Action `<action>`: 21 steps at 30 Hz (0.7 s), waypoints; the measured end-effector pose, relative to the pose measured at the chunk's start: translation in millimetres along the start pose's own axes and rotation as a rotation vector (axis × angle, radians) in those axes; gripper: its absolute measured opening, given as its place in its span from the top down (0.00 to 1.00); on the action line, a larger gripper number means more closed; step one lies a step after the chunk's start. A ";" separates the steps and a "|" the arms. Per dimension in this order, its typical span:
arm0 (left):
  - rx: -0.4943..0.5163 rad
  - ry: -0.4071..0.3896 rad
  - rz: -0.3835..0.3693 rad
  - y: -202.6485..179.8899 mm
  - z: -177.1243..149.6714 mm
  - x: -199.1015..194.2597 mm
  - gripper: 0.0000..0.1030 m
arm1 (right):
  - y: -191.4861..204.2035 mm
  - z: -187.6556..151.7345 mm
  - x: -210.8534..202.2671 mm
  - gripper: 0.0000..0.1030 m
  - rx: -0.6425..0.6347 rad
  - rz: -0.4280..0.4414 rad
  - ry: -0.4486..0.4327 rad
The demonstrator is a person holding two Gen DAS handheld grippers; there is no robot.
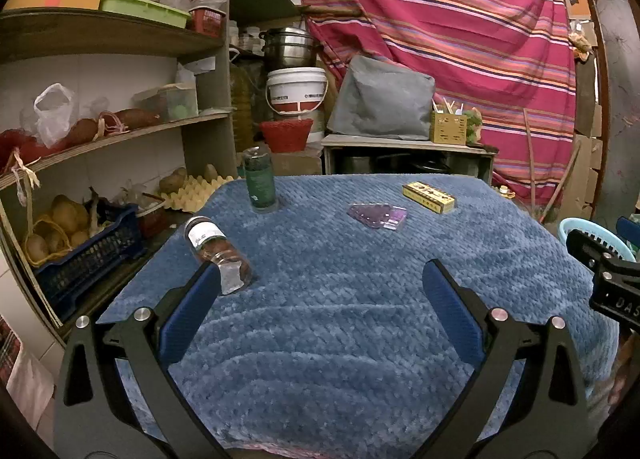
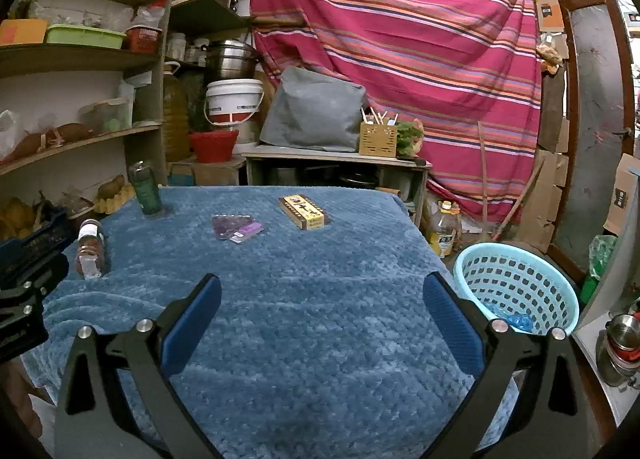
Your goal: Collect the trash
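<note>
On the blue-cloth table lie a fallen glass jar at the left, an upright green bottle at the far left, a purple plastic wrapper and a yellow box at the far side. All four also show in the right wrist view: jar, bottle, wrapper, box. My left gripper is open and empty, its left finger just in front of the jar. My right gripper is open and empty over the table's near part. A light blue basket stands right of the table.
Shelves with bags, potatoes and a blue crate stand at the left. A white bucket, a red basket and a low bench with a grey cushion are behind the table. A striped cloth hangs at the back.
</note>
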State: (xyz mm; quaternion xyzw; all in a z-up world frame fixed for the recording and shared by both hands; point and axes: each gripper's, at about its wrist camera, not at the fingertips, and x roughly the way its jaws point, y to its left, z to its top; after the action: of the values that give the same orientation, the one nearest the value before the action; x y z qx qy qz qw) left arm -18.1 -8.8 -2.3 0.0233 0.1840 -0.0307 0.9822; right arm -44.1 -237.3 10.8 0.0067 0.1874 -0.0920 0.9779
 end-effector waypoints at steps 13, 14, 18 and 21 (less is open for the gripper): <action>0.000 0.000 -0.018 -5.0 -1.6 0.7 0.05 | -5.8 2.7 1.4 0.04 0.004 0.000 0.006; -0.002 -0.001 -0.020 -4.8 -1.2 0.6 0.05 | -5.7 2.8 1.7 0.04 0.004 0.000 0.008; -0.002 -0.007 -0.018 -4.3 -0.1 -0.4 0.05 | -5.7 3.0 2.1 0.04 0.002 0.000 0.009; 0.001 -0.010 -0.018 -5.3 0.2 -1.0 0.05 | -5.3 2.9 2.0 0.04 0.003 0.002 0.009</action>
State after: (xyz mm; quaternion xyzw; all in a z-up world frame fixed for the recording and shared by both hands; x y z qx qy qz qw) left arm -19.3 -14.1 -2.0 0.0220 0.1792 -0.0399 0.9828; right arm -42.1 -243.0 12.8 0.0086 0.1915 -0.0914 0.9772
